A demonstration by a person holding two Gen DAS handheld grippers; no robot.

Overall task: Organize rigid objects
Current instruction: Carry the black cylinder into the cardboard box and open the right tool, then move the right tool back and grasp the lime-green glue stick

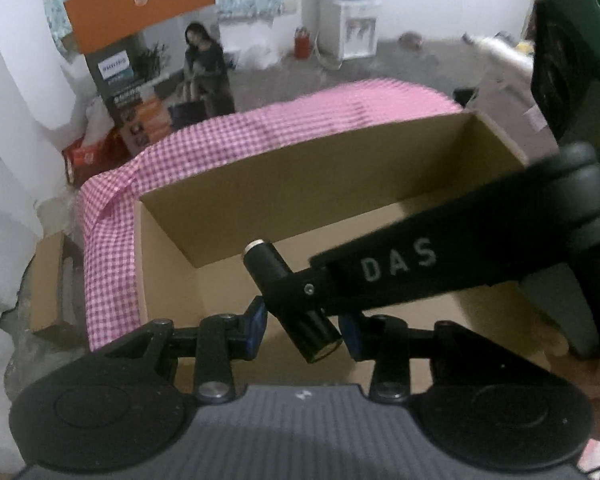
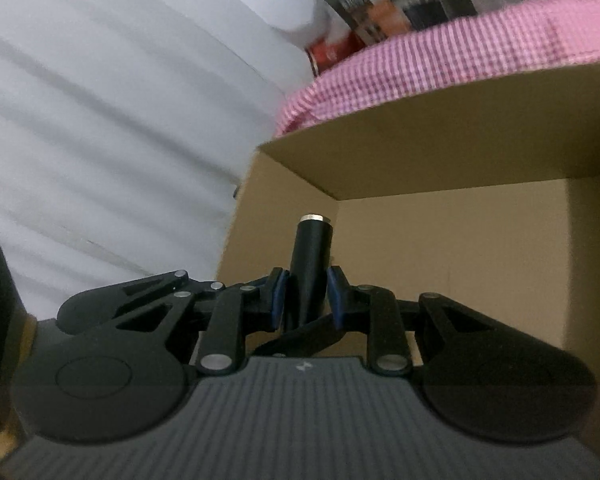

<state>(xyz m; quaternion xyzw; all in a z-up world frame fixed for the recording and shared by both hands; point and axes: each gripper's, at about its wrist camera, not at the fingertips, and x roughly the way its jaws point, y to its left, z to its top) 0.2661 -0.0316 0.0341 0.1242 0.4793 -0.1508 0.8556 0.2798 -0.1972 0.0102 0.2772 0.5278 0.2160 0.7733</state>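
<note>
A black device with a flat arm lettered "DAS" (image 1: 400, 264) ends in a black cylinder with a silver tip (image 1: 272, 268). My left gripper (image 1: 303, 326) is shut on the cylinder's lower part, blue pads on both sides. It hangs over an open cardboard box (image 1: 300, 184). In the right wrist view my right gripper (image 2: 306, 292) is shut on a black silver-tipped cylinder (image 2: 312, 248) above the box's near corner (image 2: 420, 160). Whether that is the same cylinder I cannot tell. The dark green body (image 1: 572, 60) at the top right looks like the other gripper's housing.
The box stands on a pink checked cloth (image 1: 112, 260). Behind it are a tall printed carton with an orange top (image 1: 140, 60), a water dispenser (image 1: 356, 28) and a red canister (image 1: 302, 42). A flat cardboard piece (image 1: 46, 280) lies left. White fabric (image 2: 100, 120) fills the left.
</note>
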